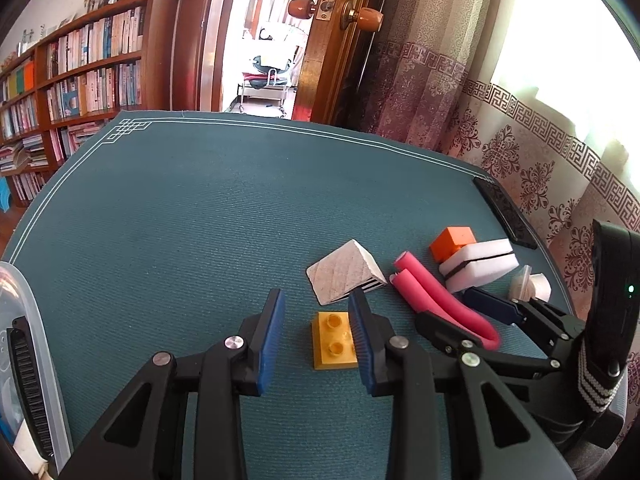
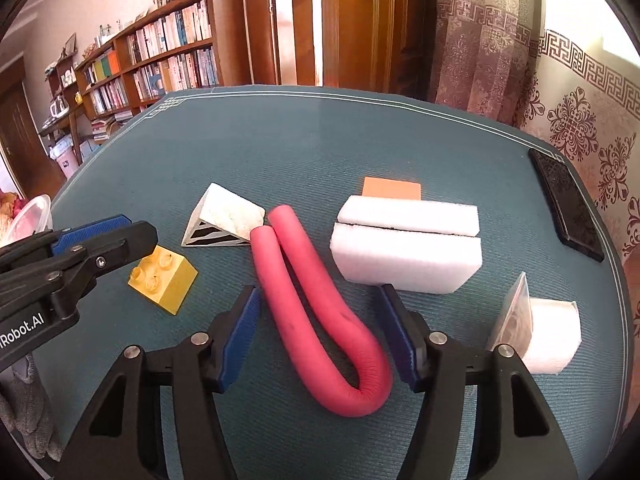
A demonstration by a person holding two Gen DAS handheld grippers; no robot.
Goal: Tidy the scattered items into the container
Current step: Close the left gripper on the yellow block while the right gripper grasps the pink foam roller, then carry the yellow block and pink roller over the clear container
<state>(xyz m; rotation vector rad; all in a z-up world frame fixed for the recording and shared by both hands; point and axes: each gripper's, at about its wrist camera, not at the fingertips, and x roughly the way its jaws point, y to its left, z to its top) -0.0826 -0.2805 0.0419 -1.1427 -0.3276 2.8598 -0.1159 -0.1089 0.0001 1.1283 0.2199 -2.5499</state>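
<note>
Straddling one yellow brick (image 1: 334, 340) and one pink tube (image 2: 320, 312), two tools gape wide.

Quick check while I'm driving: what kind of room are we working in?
Likely a home study or living room: packed bookshelves, a wooden door with round knobs, patterned curtains, and a table under a teal cloth.

Yellow two-stud brick (image 1: 334, 340) sat flat near a white wedge (image 1: 344, 276) lying on its side. Bent pink foam tube (image 2: 320, 312), white sponge block (image 2: 408, 248) and orange cube (image 1: 452, 243) were clustered beside them.
</note>
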